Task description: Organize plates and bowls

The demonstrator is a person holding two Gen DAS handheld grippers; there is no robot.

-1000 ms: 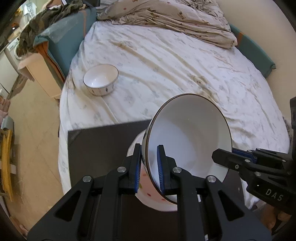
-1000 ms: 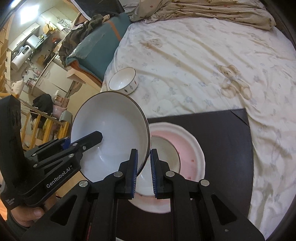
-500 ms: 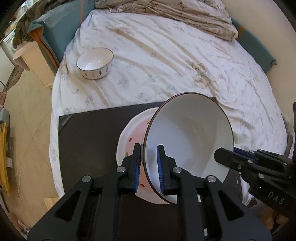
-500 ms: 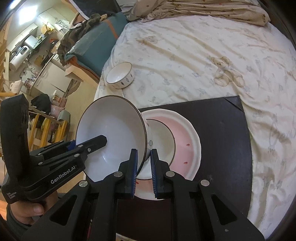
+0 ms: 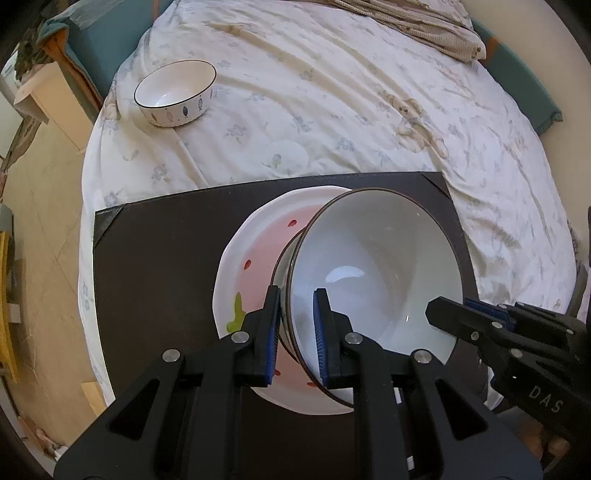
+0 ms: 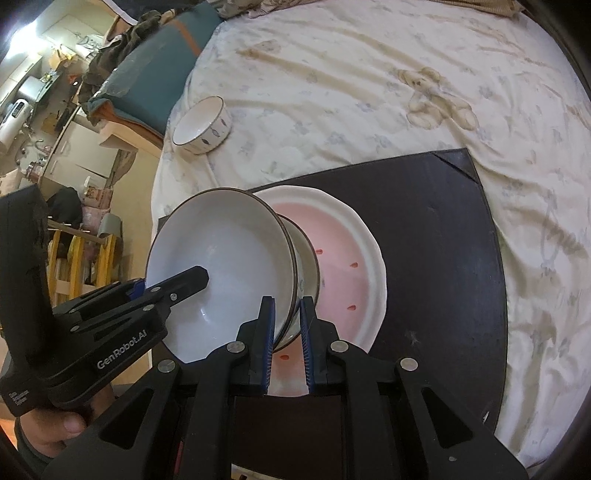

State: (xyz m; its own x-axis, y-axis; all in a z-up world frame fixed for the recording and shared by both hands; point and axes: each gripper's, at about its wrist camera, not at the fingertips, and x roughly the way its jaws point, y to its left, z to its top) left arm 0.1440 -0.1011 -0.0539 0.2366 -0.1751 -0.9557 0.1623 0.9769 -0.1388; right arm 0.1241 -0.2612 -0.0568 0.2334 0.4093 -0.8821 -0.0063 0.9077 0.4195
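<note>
Both grippers hold one large white bowl [image 5: 373, 280] with a dark rim, each shut on an opposite side of its rim. My left gripper [image 5: 295, 328] clamps the near-left rim; my right gripper [image 6: 287, 328] clamps the other side. The bowl [image 6: 221, 269] hangs tilted just over a smaller bowl [image 6: 308, 266] that sits on a pink-and-white plate [image 5: 251, 266], also visible in the right wrist view [image 6: 347, 269]. The plate rests on a dark mat [image 5: 159, 266]. A small white bowl with fish marks [image 5: 175, 92] stands on the bed at the far left.
The mat [image 6: 443, 236] lies on a bed with a flowered white sheet [image 5: 351, 110]. A rumpled blanket [image 5: 413, 22] lies at the far end. The bed's left edge drops to the floor [image 5: 40, 229], where a low cabinet [image 5: 48, 99] stands.
Both grippers have carried the large bowl forward and down over the plate; it now sits lower, less steeply tilted, close over the smaller bowl. The fish bowl has not moved.
</note>
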